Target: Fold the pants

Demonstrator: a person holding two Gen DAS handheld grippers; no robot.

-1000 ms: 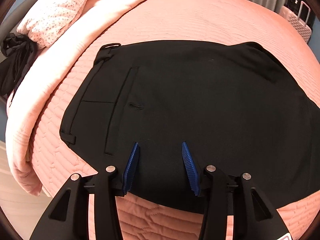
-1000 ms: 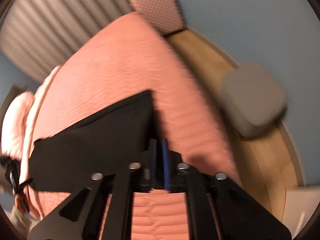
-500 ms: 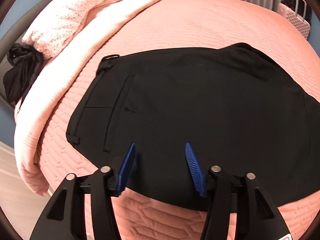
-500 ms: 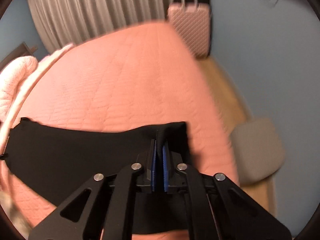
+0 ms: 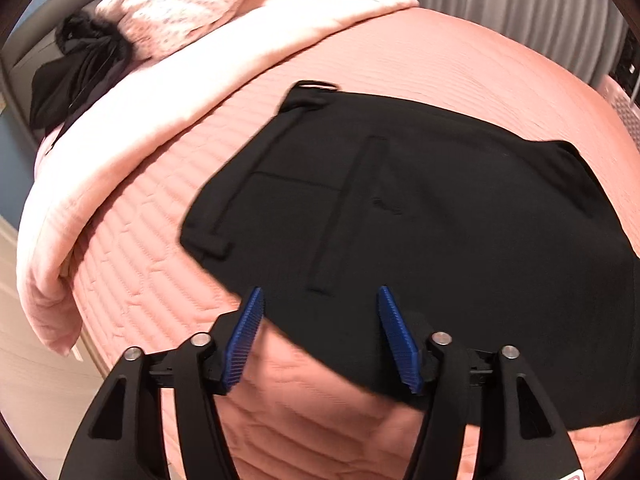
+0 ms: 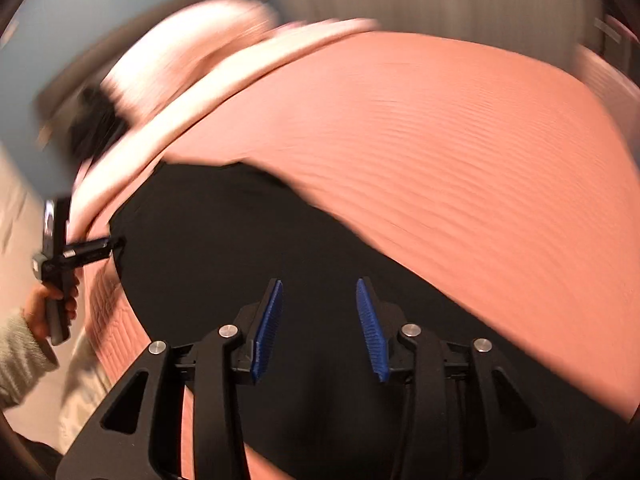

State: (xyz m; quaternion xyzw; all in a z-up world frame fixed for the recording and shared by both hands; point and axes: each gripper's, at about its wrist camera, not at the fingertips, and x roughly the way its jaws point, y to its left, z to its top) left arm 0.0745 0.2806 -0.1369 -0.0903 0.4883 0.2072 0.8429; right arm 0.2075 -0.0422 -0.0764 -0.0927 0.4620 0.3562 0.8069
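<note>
Black pants (image 5: pixel 460 240) lie flat on the pink quilted bed (image 5: pixel 460 80), with the waistband and a belt loop toward the left. My left gripper (image 5: pixel 320 289) hovers over their near edge. Its jaws are opening, and cloth lies under the gap without being pinched. In the right wrist view the pants (image 6: pixel 224 240) spread below my right gripper (image 6: pixel 319 281). Its jaws are opening too, with nothing clamped between the blue pads (image 6: pixel 268 328). That blurred view also shows the left gripper (image 6: pixel 116 245) at the pants' left edge, held by a hand (image 6: pixel 48 304).
A pale pink blanket (image 5: pixel 132 152) is folded along the bed's left side under a spotted pillow (image 5: pixel 192 4). A black garment (image 5: pixel 76 76) sits by the headboard. A grey curtain (image 5: pixel 500 4) hangs behind the bed. Floor (image 5: pixel 24 380) shows at the lower left.
The right gripper was shut on a fold of the pants; it has opened and let go, and its view swung toward the pillow end. The left gripper shifted toward the waistband and its jaws widened.
</note>
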